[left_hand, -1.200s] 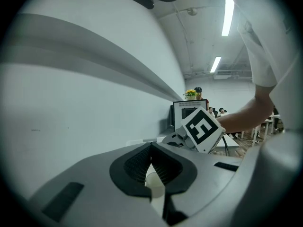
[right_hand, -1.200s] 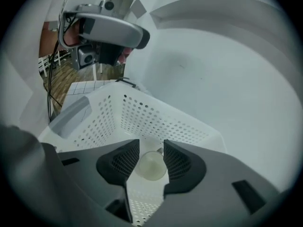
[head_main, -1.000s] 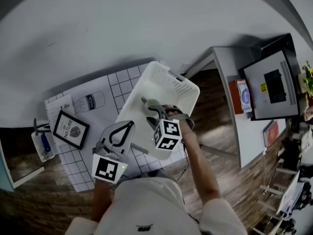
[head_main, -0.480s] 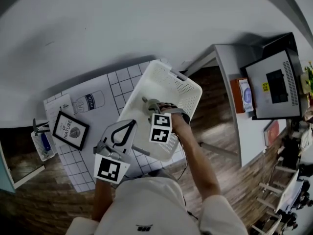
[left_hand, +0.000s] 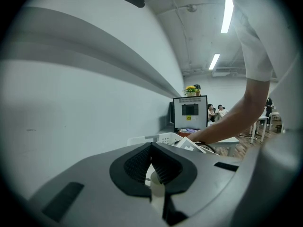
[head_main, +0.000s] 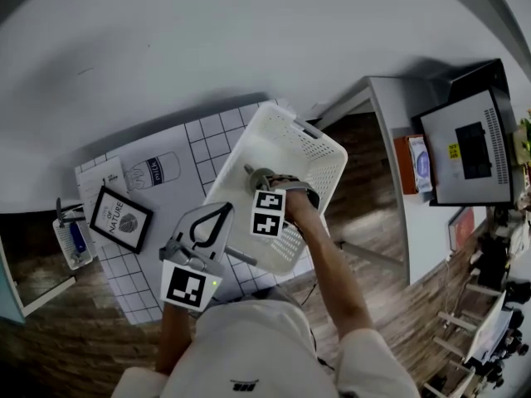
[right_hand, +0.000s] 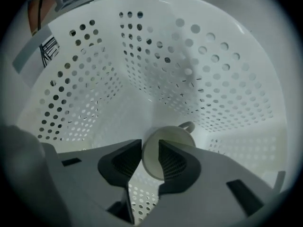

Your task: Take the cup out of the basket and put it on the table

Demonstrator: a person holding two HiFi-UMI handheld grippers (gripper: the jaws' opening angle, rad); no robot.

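I am closing my right gripper, jaws apart and not yet pressing, astride the 9 o'clock wall of the cup in the basket.

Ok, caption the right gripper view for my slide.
Right gripper, jaws just closing, straddles the rim of the white cup inside the perforated basket, not yet gripping.

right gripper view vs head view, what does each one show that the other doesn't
Only the right gripper view: the cup on the floor of the basket, its rim between the jaws of the right hand-held gripper, which have just been closing but are not yet pinching. Only the head view: the left hand-held gripper, a picture frame and the checked mat. Both: the white basket with the right hand-held gripper down inside it.
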